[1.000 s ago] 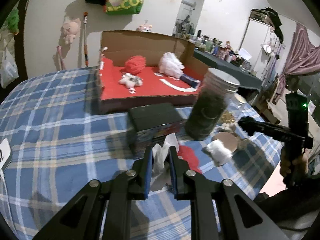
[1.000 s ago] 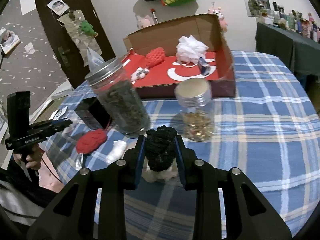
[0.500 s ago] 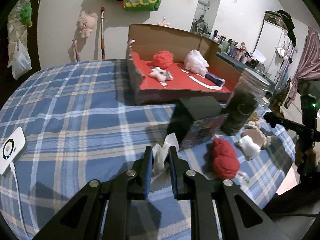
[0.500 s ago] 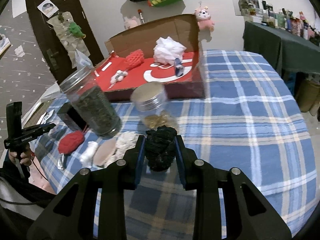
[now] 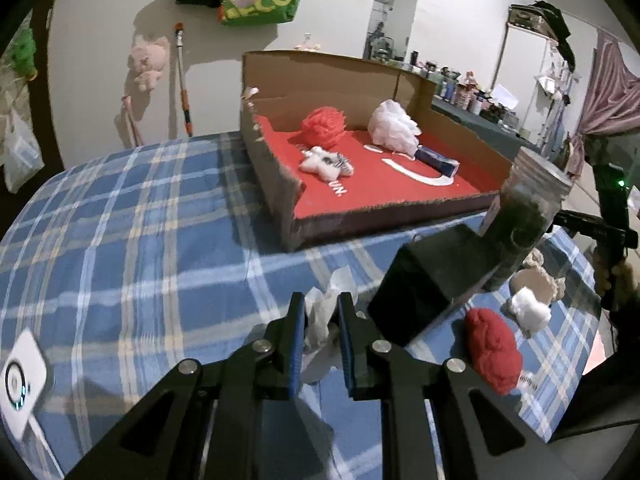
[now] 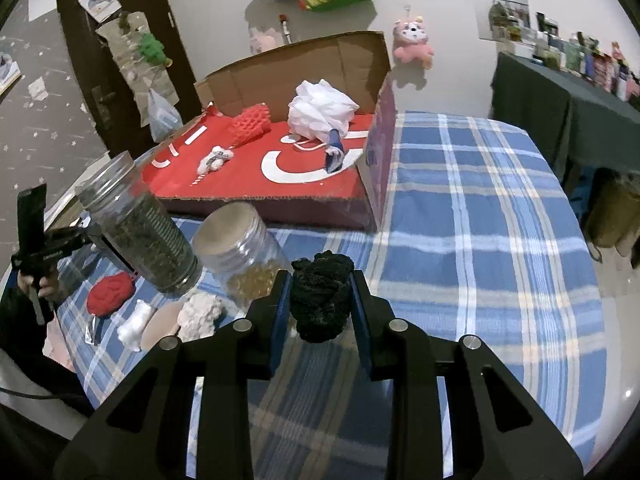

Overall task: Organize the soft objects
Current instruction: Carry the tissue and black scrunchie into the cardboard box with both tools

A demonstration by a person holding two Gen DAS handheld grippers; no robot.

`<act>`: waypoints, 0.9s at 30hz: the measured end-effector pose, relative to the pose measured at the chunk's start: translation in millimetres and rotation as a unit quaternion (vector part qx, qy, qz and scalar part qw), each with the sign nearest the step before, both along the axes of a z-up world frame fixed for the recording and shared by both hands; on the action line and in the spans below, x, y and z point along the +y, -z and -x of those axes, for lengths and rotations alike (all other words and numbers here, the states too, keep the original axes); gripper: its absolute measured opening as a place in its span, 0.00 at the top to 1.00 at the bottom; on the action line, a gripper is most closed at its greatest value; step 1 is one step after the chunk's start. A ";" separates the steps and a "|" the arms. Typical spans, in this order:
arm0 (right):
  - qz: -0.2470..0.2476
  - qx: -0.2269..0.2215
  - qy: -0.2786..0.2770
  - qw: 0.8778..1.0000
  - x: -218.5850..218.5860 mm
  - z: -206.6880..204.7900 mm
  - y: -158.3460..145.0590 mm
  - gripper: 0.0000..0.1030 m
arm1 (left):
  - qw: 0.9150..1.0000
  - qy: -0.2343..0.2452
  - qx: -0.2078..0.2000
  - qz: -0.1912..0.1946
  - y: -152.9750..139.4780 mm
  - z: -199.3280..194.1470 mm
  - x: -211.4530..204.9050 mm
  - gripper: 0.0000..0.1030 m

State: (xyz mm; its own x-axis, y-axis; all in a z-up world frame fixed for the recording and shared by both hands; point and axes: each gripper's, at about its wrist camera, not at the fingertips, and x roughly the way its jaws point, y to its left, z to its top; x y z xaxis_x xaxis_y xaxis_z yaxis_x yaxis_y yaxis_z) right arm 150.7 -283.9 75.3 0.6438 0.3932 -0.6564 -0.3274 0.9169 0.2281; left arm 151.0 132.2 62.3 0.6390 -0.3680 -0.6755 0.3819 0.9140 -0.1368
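My left gripper [image 5: 320, 308] is shut on a crumpled white tissue [image 5: 322, 312] and holds it above the blue plaid tablecloth. My right gripper [image 6: 320, 292] is shut on a black knitted soft object [image 6: 321, 296]. The open cardboard box [image 5: 280, 200] with a red floor holds a red mesh puff [image 5: 323, 125], a white puff [image 5: 392, 125] and a small white star toy [image 5: 326, 162]; it also shows in the right wrist view [image 6: 376, 168]. On the cloth lie a red yarn ball [image 5: 493, 350], a small white soft piece [image 5: 528, 307] and a beige fluffy piece [image 6: 200, 312].
A black box [image 5: 432, 276] and a tall jar of dark leaves [image 5: 524, 216] stand right of my left gripper. A smaller jar with a silver lid [image 6: 244, 252] leans near my right gripper. A white device [image 5: 20, 380] lies at the left table edge.
Both grippers have moved with their loads. The left view has swung left, so the box sits more central. The right gripper has moved right and away from the jars.
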 end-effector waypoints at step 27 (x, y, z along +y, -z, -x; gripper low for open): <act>0.029 0.021 -0.114 0.993 79.1 -126.9 -54.6 0.73 | 0.993 0.088 0.036 -0.073 -53.8 -130.7 -124.4 0.84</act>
